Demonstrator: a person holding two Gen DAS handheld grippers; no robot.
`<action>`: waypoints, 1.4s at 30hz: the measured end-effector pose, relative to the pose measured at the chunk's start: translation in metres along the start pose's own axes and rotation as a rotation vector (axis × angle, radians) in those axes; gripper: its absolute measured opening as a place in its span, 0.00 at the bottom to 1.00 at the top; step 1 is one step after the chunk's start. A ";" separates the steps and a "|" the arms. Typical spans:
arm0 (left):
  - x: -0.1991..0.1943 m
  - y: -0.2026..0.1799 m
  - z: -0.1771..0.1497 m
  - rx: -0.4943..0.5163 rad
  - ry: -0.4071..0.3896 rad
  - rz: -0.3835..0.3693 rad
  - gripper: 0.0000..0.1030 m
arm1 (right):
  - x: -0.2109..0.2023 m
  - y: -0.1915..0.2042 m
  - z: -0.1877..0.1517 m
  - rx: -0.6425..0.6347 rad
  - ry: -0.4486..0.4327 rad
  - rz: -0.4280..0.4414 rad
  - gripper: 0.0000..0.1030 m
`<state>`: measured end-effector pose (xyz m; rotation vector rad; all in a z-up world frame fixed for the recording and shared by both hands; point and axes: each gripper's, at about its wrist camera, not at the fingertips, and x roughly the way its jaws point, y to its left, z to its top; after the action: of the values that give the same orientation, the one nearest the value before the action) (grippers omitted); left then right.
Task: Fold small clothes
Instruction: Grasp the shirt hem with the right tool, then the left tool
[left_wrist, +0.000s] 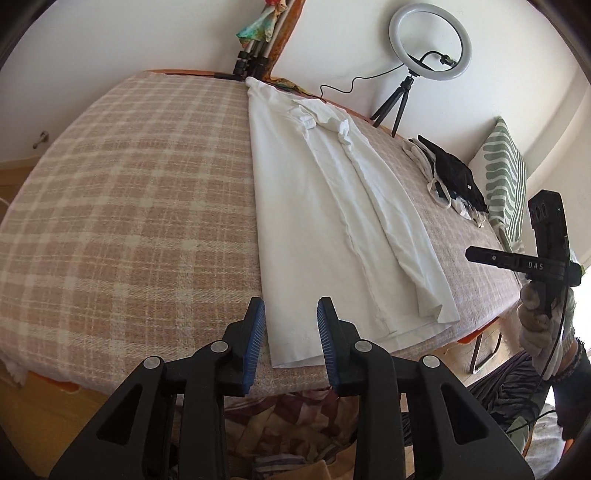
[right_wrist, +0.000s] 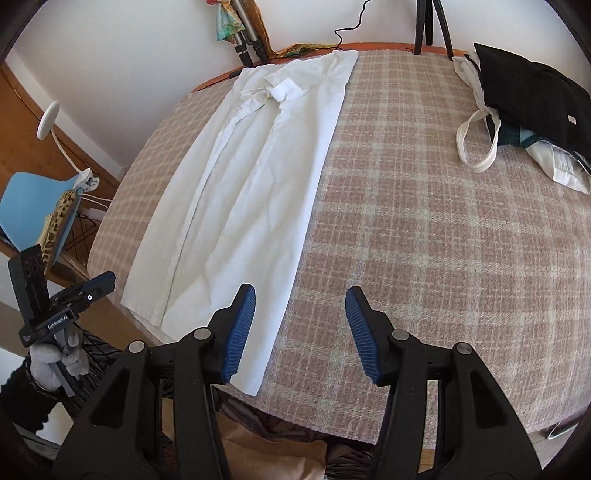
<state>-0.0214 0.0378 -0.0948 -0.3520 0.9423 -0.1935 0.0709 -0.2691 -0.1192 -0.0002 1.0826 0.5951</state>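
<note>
A long white garment (left_wrist: 332, 206) lies flat and folded lengthwise on the pink plaid table cover (left_wrist: 129, 192), with its collar at the far end. My left gripper (left_wrist: 291, 343) hovers over the garment's near hem, jaws apart, the cloth lying flat below them. In the right wrist view the same garment (right_wrist: 251, 184) runs up the left side. My right gripper (right_wrist: 301, 332) is open above the plaid cover (right_wrist: 424, 240), just right of the garment's near corner, holding nothing. A gloved hand holds the left gripper (right_wrist: 92, 290) at the table's left edge.
A heap of black and white clothes (right_wrist: 528, 96) sits at the far right, beside a green-striped cushion (left_wrist: 502, 173). A ring light on a tripod (left_wrist: 430, 40) stands at the back edge. A blue chair (right_wrist: 33, 206) is off to the left. The table's near edge lies under both grippers.
</note>
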 end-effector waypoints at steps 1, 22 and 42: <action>0.001 0.002 0.000 -0.013 0.006 -0.012 0.27 | 0.002 0.013 -0.006 -0.041 -0.001 -0.006 0.53; 0.010 0.020 0.003 -0.054 0.004 -0.009 0.27 | 0.048 0.146 -0.040 -0.533 0.006 -0.040 0.05; 0.013 0.025 -0.003 -0.107 0.092 -0.127 0.34 | 0.008 0.012 -0.034 -0.041 0.020 0.085 0.36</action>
<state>-0.0167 0.0567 -0.1158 -0.5059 1.0245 -0.2782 0.0403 -0.2649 -0.1389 0.0039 1.0936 0.6952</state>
